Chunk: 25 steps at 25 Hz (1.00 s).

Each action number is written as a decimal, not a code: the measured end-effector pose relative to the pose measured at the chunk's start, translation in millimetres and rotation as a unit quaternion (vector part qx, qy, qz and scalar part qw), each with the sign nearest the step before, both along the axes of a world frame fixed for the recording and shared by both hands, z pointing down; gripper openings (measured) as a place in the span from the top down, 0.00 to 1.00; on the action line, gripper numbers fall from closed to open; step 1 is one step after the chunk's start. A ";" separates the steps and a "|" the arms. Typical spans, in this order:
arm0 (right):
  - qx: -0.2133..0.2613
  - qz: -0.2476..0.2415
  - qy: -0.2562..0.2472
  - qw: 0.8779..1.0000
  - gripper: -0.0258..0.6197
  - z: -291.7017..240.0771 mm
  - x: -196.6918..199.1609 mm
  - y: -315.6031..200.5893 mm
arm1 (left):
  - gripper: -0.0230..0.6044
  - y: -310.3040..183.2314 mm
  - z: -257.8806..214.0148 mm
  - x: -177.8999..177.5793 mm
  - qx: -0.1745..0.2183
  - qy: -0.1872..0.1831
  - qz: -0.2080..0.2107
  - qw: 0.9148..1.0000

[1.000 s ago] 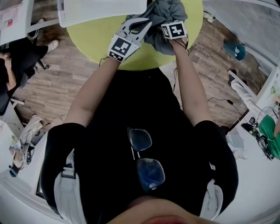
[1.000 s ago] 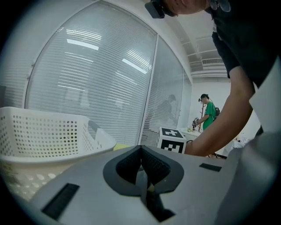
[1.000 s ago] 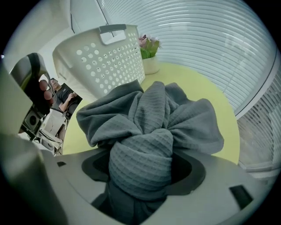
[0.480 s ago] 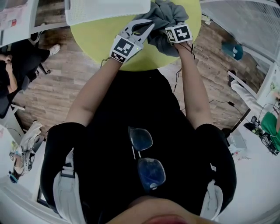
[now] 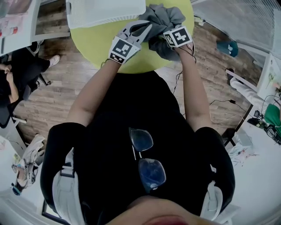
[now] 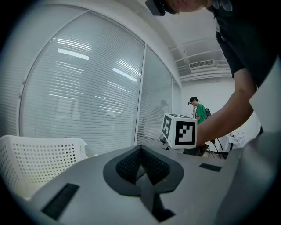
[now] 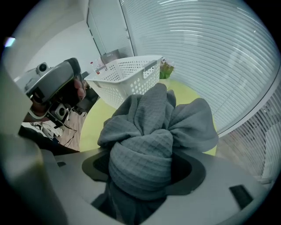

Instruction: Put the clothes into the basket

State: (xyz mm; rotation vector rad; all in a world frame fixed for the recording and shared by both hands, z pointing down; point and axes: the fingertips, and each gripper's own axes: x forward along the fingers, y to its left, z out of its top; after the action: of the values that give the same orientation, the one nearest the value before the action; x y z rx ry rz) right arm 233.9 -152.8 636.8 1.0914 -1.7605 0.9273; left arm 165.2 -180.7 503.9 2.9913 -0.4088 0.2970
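The grey garment (image 7: 151,127) is gripped, bunched, between the jaws of the right gripper (image 7: 142,176). It is positioned over the near edge of the round yellow-green desk (image 5: 94,41), beside the white perforated basket (image 5: 105,11) and outside it. The jaws of the left gripper (image 6: 141,151) are closed together with nothing between them, and are located just beside the garment.

Grey waffle cloth (image 7: 149,145), white basket (image 7: 127,77), lime table (image 5: 96,39).
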 end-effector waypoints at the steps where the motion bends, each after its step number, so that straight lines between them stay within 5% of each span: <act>1: 0.000 -0.005 0.001 1.000 0.41 -4.5 -2.1 3.1 | 0.95 0.7 -3.2 -0.6 0.003 0.002 0.001 1.000; 16: 0.027 -0.131 0.019 0.991 0.41 -87.2 -41.4 30.0 | 0.95 5.0 -56.9 -8.1 0.043 0.030 -0.010 0.999; 25: 0.045 -0.242 0.073 0.966 0.41 -156.1 -51.9 38.5 | 0.95 -8.6 -122.3 -19.4 0.078 0.054 -0.053 0.994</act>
State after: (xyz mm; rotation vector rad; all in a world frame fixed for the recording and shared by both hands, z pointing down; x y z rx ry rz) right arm 182.0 -114.3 480.8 0.7091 -1.8416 0.4588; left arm 145.8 -189.3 381.6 3.1037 -0.6032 0.0961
